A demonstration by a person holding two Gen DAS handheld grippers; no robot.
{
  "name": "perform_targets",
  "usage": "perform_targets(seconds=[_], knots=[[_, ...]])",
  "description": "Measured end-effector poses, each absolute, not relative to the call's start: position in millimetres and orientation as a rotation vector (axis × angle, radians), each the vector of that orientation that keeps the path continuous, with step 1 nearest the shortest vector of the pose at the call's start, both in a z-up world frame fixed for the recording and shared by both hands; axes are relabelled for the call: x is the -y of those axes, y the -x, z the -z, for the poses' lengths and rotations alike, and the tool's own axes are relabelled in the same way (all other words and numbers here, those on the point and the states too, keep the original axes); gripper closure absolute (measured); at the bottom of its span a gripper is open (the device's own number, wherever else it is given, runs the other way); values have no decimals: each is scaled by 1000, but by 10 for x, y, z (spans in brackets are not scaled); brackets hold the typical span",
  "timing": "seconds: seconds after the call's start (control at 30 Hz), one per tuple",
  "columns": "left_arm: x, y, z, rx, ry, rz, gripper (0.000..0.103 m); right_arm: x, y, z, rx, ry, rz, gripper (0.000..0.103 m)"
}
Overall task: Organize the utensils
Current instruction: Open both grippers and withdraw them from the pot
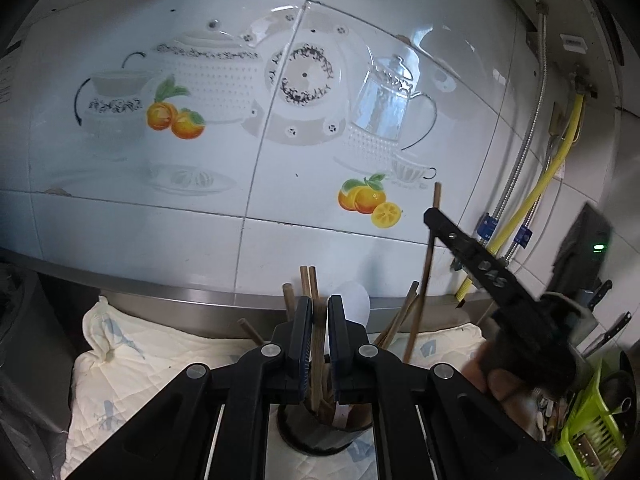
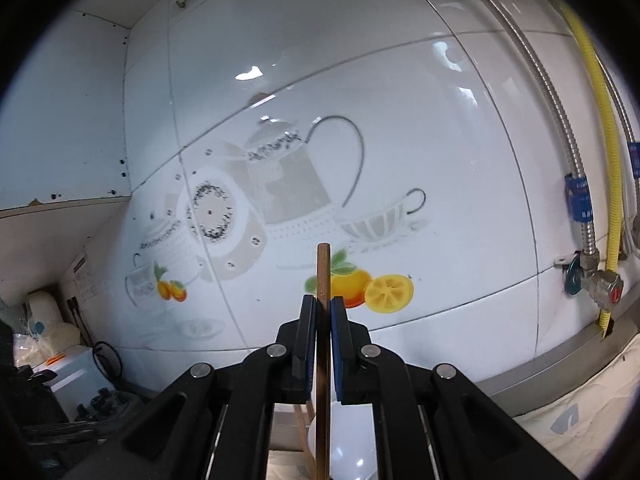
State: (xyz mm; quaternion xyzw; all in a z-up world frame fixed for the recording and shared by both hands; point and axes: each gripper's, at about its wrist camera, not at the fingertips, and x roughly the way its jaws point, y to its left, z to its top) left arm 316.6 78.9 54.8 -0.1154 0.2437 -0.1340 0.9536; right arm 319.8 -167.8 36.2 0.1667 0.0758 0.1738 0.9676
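Note:
A dark round holder (image 1: 320, 436) stands on the cloth just below my left gripper (image 1: 319, 308), with several wooden chopsticks (image 1: 308, 284) and a white spoon (image 1: 354, 304) upright in it. The left gripper is shut on a brown chopstick (image 1: 319, 344) that runs down into the holder. To the right, my right gripper (image 1: 430, 216) is shut on another chopstick (image 1: 428, 264), whose lower end slants toward the holder. In the right wrist view this chopstick (image 2: 322, 272) stands upright between the pads of the right gripper (image 2: 323, 300), above the white spoon (image 2: 348, 452).
A quilted cream cloth (image 1: 132, 352) covers the steel counter against the tiled wall (image 1: 280, 200). A green basket (image 1: 588, 420) of utensils and black-handled knives (image 1: 604, 288) sit at the right. Yellow and metal gas hoses (image 2: 612, 200) with a valve (image 2: 600, 284) run down the wall.

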Motion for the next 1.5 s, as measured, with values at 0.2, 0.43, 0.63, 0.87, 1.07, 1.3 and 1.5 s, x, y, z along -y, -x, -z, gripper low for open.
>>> perform_targets(seconds=[0.2,0.43,0.63,0.87,1.07,1.3,1.5], knots=[[-855,-3102,-547,-496,224,263,94,1657,-3293,-234,-144,-319,-312,94],[-846,-3130,-576,-495,250,275,93,1552,-3249,-97,-188,-193,-304,94],[-804,-3070,-695,-465,247,269,74,1599,-3120,-7,-258,-157,-313,94],[-841,-2884,-846,-430,235,226,48,1635,-2926,-68,-321,-118,-328,76],[-843,-2659,-913,-448,202,184,39,1683,-2621,-246,-365,-96,-366,60],[-720,-2260,-826,-499,133,162,26,1782,-2122,-285,-445,-64,-361,51],[-576,-1866,-660,-538,78,143,18,1880,-1708,-265,-507,-48,-343,40]])
